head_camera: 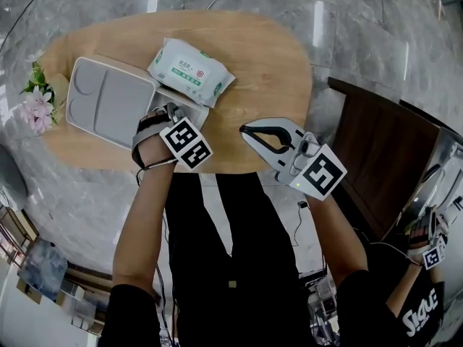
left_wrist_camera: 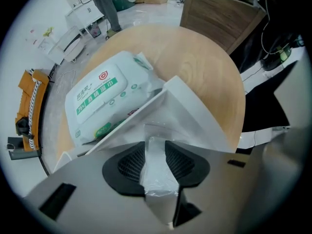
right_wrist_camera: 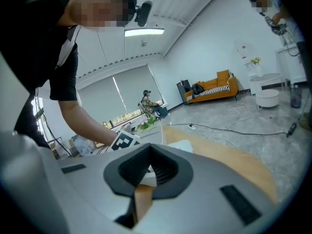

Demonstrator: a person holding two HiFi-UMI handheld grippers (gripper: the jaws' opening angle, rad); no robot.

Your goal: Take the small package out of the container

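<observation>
On the wooden tabletop's (head_camera: 275, 63) left half, the soft white-and-green wipes pack (head_camera: 190, 71) sits at the flat grey plastic tray's (head_camera: 108, 103) far right corner. The left gripper (head_camera: 169, 110) is closing its jaws around a clear film flap (left_wrist_camera: 157, 169), not pinching yet, probably to steady things. The right gripper (head_camera: 246, 130) idles by the near edge, jaws together, empty.

Right half of the oval light-wood table (head_camera: 271, 63) lies bare; we could pass freely there. The left half is crowded by a grey divided plastic tray (head_camera: 108, 100) and a white, green-printed soft wipes packet (head_camera: 189, 69), apparently overlapping the tray's corner. Pink flowers (head_camera: 35, 103) block the left end. A dark wooden cabinet (head_camera: 376, 157) flanks the right.
</observation>
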